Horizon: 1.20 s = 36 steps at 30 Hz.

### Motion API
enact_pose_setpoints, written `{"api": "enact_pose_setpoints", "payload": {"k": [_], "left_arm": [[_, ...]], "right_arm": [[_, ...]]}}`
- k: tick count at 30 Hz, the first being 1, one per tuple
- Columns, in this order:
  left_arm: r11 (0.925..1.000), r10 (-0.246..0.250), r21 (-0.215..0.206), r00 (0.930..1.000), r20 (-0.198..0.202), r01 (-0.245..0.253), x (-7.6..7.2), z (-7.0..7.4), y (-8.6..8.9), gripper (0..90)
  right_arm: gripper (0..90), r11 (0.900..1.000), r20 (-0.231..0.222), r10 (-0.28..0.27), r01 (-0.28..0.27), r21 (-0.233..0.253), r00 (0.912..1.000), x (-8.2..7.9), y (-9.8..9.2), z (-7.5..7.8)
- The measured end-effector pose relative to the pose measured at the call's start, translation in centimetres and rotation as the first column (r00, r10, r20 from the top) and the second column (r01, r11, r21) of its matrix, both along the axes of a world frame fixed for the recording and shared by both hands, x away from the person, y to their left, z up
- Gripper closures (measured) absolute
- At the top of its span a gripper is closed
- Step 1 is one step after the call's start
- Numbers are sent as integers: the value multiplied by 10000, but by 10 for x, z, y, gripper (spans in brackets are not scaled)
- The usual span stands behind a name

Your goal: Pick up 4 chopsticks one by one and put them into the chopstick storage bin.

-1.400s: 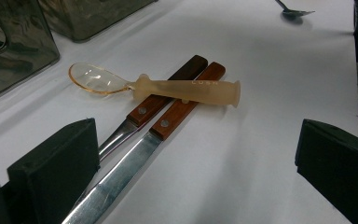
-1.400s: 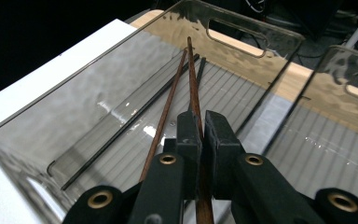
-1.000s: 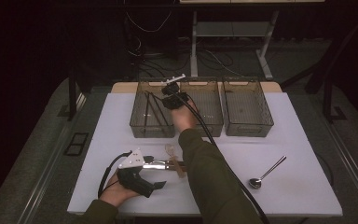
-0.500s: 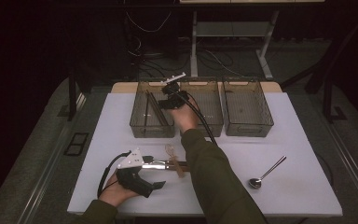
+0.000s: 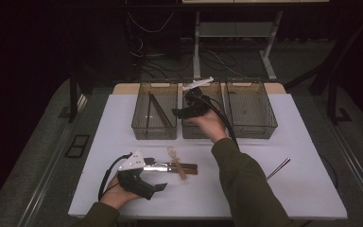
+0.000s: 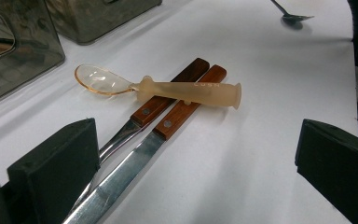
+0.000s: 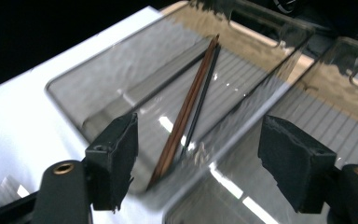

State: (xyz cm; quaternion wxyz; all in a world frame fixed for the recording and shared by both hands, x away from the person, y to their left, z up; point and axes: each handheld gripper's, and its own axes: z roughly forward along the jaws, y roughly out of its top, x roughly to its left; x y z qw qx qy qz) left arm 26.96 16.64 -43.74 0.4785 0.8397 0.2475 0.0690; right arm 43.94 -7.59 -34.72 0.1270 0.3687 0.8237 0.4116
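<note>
Jaws on the left gripper are wide apart with nothing in them, parked low on the white table near the person's edge. Just ahead lie two wooden-handled knives side by side, and a translucent plastic spoon rests across their handles. Off to the right there's a metal spoon on its own. Farther back, the right gripper hangs over the clear bins, jaws spread and empty, looking down at chopsticks lying inside the left bin.
</note>
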Motion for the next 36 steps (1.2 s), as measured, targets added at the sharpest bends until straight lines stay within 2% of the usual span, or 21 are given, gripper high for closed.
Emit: {"api": "enact_pose_setpoints", "payload": {"k": [4, 8, 16, 25, 36], "left_arm": [[9999, 78, -93, 10000, -32, -78, 0, 0, 0, 0], [10000, 57, -14, 10000, -2, -57, -1, 0, 1, 0], [9999, 155, -26, 9999, 16, -155, 1, 0, 4, 0], [9999, 126, -6, 9999, 6, -126, 0, 0, 3, 0], [9999, 162, -1, 9999, 17, -162, 0, 1, 2, 0]], "right_arm": [[274, 9997, 22, 245, -245, 19, 9997, -11, -17, 2], [271, 9986, -28, 515, -515, 156, 9987, -23, -33, 4], [272, 9936, 108, 1070, -1073, 355, 9942, -46, -56, 1], [273, 9919, 93, 1089, -1092, 650, 9940, -77, -89, -15], [280, 9943, -18, 776, -772, 736, 9970, -111, -147, -37]]}}
